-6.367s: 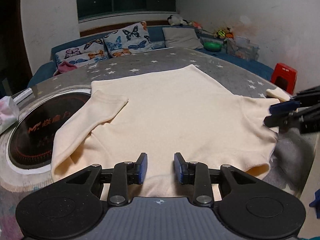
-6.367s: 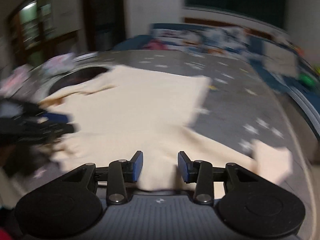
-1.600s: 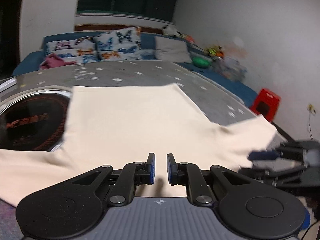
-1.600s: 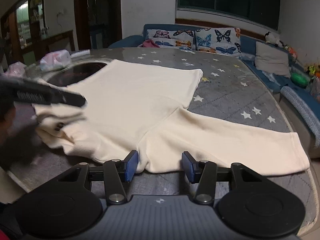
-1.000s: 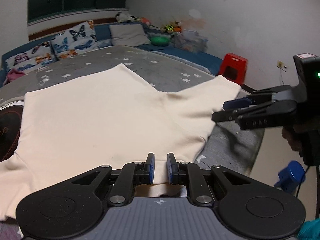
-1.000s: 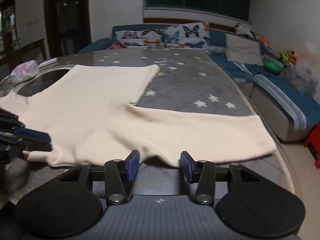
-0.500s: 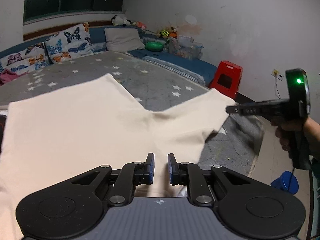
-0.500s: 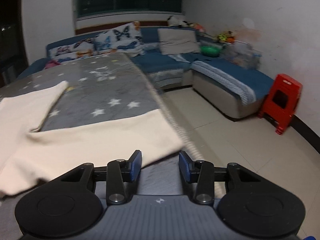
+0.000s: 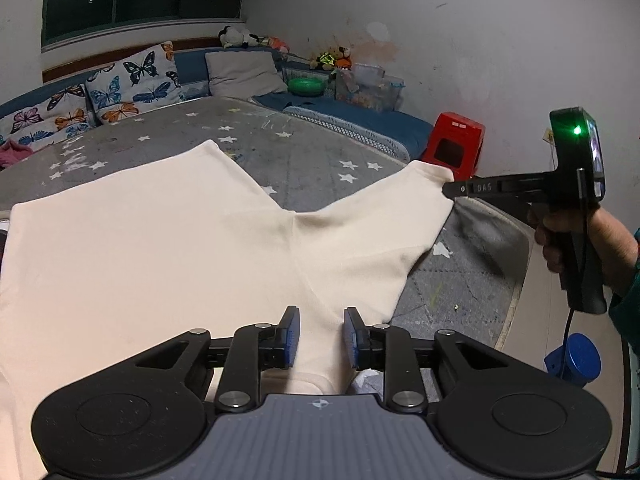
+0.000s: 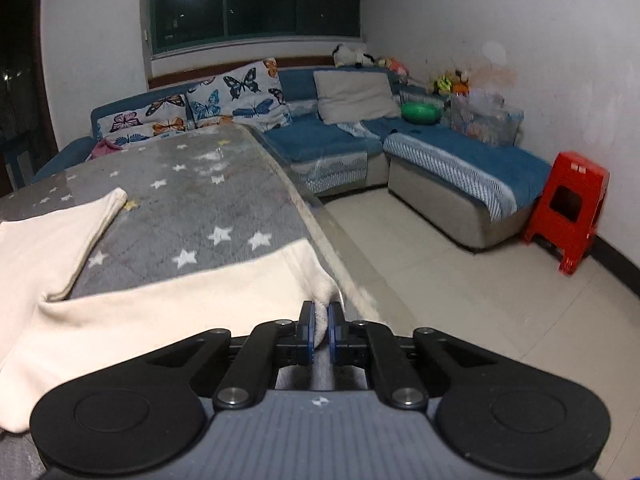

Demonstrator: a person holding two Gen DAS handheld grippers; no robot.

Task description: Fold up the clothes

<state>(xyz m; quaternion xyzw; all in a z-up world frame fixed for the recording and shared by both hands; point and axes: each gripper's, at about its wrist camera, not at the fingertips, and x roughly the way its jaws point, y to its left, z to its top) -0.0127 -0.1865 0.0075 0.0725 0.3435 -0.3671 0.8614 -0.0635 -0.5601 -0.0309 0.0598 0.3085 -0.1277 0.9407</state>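
Note:
A cream long-sleeved sweater (image 9: 160,248) lies spread flat on the grey star-patterned table (image 9: 304,160). My left gripper (image 9: 319,336) is open, its jaws apart over the sweater's near shoulder edge. My right gripper (image 10: 320,330) is shut on the cuff end of the right sleeve (image 10: 160,312), which lies at the table's right edge. In the left wrist view the right gripper (image 9: 450,188) pinches the sleeve cuff (image 9: 432,172) at the far right. The sweater's hem corner (image 10: 112,200) shows far left in the right wrist view.
A blue corner sofa (image 10: 440,160) with butterfly cushions (image 10: 236,96) runs behind and right of the table. A red plastic stool (image 10: 568,204) stands by the wall. A blue round object (image 9: 576,364) sits on the tiled floor (image 10: 460,300) near the table's rim.
My right gripper has closed on the sleeve cuff at the table's edge. My left gripper has opened from nearly shut, staying over the shoulder edge.

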